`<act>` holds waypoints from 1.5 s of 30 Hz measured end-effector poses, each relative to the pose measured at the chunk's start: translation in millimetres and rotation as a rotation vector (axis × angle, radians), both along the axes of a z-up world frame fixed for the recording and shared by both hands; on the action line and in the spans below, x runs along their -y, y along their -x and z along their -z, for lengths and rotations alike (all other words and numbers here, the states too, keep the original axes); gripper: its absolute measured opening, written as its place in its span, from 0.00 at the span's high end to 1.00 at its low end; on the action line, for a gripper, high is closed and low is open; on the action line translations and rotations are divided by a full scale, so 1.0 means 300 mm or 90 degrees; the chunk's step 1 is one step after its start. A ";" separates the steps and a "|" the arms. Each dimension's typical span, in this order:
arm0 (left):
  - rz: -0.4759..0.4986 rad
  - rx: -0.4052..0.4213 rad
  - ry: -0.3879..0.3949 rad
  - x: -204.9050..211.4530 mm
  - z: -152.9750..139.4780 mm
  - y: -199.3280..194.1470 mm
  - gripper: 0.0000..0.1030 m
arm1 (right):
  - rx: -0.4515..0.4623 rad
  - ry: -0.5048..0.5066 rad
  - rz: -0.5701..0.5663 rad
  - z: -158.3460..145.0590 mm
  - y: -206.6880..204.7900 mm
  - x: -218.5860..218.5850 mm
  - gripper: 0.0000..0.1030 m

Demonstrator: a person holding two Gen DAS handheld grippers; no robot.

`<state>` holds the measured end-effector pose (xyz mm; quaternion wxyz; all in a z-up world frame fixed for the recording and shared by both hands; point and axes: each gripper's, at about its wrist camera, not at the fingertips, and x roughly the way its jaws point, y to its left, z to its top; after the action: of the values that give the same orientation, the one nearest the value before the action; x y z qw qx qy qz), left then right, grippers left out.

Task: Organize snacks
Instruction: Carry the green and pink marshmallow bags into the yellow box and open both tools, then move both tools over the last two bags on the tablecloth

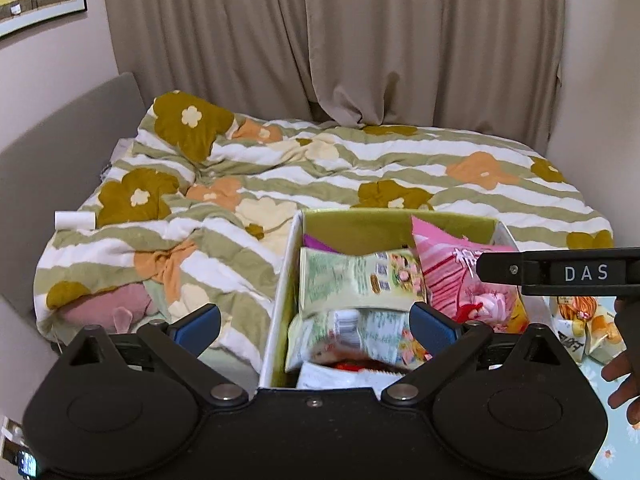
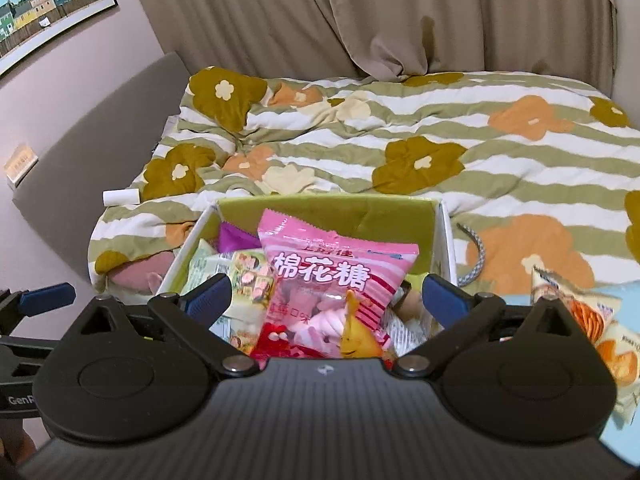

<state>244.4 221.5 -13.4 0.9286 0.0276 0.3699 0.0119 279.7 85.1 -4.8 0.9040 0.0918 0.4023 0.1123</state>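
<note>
A white box with a green lining holds several snack packs. A pale green pack lies on top at its left and a pink marshmallow bag leans at its right. My left gripper is open and empty above the box's near left corner. My right gripper is open, its jaws spread either side of the pink bag without gripping it. The right gripper's black body also shows in the left wrist view. An orange and white snack pack lies outside the box on the right.
The box stands beside a bed with a striped floral duvet. A white roll lies at the bed's left edge. A pink soft toy lies under the duvet edge. A grey cord lies right of the box. Curtains hang behind.
</note>
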 end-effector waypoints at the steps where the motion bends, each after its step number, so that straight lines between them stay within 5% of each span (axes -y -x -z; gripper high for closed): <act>1: 0.000 -0.002 0.002 0.000 0.002 0.003 0.01 | 0.001 0.004 0.001 0.000 0.007 -0.003 0.00; 23: 0.070 0.068 0.032 0.078 -0.107 0.165 0.00 | 0.094 0.027 0.056 -0.177 0.276 0.075 0.00; 33: 0.126 0.076 0.050 0.285 -0.117 0.202 0.00 | 0.095 0.032 0.134 -0.205 0.415 0.330 0.00; 45: 0.177 0.035 0.053 0.707 -0.054 0.134 0.00 | 0.042 0.025 0.211 -0.132 0.439 0.747 0.00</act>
<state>204.3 9.3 2.9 0.9313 0.0400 0.3371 -0.1317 148.0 -139.1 34.9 0.9246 0.1352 0.3535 -0.0434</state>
